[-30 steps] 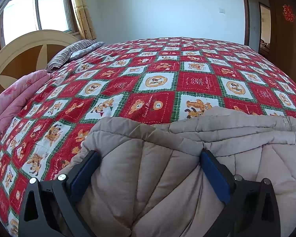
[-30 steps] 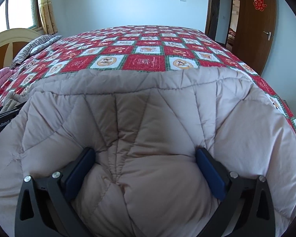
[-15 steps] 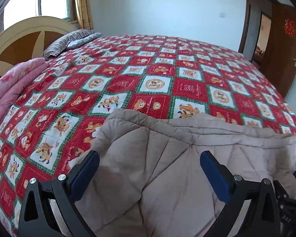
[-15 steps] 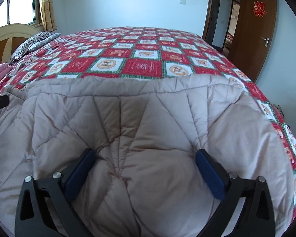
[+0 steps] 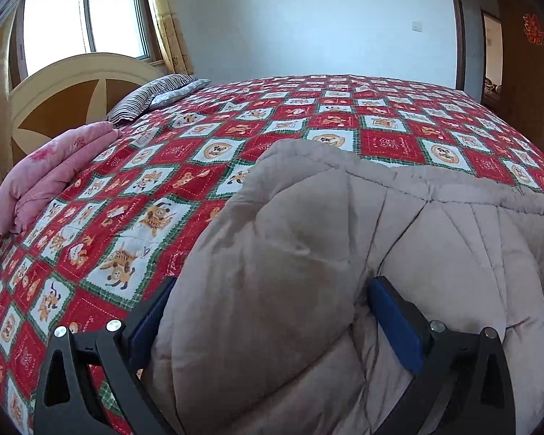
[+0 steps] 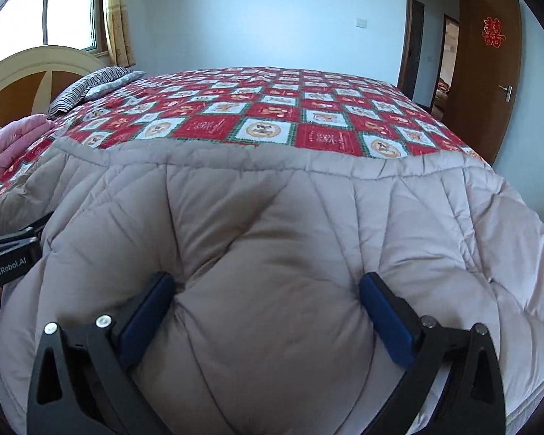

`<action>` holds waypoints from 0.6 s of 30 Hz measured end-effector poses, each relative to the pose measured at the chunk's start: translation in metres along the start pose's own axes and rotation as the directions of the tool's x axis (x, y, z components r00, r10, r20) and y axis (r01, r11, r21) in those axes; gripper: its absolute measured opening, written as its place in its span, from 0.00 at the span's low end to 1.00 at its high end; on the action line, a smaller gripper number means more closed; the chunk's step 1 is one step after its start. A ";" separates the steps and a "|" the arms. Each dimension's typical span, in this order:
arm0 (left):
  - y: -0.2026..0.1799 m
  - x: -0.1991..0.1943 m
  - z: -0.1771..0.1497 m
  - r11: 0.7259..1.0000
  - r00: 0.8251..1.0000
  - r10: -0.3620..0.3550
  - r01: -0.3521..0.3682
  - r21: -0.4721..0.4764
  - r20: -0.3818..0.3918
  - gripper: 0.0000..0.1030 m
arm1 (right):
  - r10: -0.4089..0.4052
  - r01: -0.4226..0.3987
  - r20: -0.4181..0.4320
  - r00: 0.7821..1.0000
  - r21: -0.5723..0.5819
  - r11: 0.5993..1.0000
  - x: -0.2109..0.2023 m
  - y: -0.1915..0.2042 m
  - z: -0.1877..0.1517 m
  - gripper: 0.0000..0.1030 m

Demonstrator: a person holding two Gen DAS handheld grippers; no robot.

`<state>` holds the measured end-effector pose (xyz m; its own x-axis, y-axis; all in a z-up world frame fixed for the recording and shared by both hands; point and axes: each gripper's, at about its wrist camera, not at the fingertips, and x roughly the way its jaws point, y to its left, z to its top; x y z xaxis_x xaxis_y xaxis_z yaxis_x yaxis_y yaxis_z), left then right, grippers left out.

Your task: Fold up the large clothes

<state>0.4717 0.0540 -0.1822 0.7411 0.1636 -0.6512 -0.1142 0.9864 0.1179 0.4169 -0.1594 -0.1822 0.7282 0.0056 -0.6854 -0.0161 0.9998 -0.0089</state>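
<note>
A thick beige quilted cover (image 5: pixel 308 210) lies bunched on the near side of a bed. A fat fold of it fills my left gripper (image 5: pixel 268 286), whose blue pads (image 5: pixel 391 322) press into it from both sides. The cover's left corner stands raised above the bedspread. In the right wrist view the same cover (image 6: pixel 272 195) spreads wide, and my right gripper (image 6: pixel 266 279) is shut on a bulging fold with dimples at both pads (image 6: pixel 148 308). The left gripper's black body (image 6: pixel 11 257) shows at the left edge.
The bed carries a red, white and green cartoon-patterned bedspread (image 5: pixel 344 119). A pink folded blanket (image 5: pixel 47 174) and a striped pillow (image 5: pixel 152 94) lie by the headboard (image 5: pixel 65 90) on the left. A brown door (image 6: pixel 489 72) stands open at the right.
Both grippers have risen and swung with the cover in them. The cover's left corner has lifted and moved farther over the bedspread; more of the window and wall shows.
</note>
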 end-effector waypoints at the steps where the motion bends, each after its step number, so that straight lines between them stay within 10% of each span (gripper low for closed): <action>1: 0.001 0.005 -0.001 1.000 1.000 -0.010 0.009 -0.016 -0.009 0.99 | -0.001 0.001 -0.004 1.000 0.003 1.000 0.002 0.000 0.000 1.00; 18: 0.007 0.006 0.001 0.999 0.996 -0.031 0.028 -0.039 -0.079 0.99 | -0.029 0.028 -0.053 0.998 -0.026 0.999 0.011 0.004 -0.004 1.00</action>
<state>0.4760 0.0620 -0.1847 0.6898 0.1330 -0.7116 -0.1185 0.9905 0.0703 0.4219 -0.1556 -0.1923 0.6909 -0.0243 -0.7225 -0.0139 0.9988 -0.0469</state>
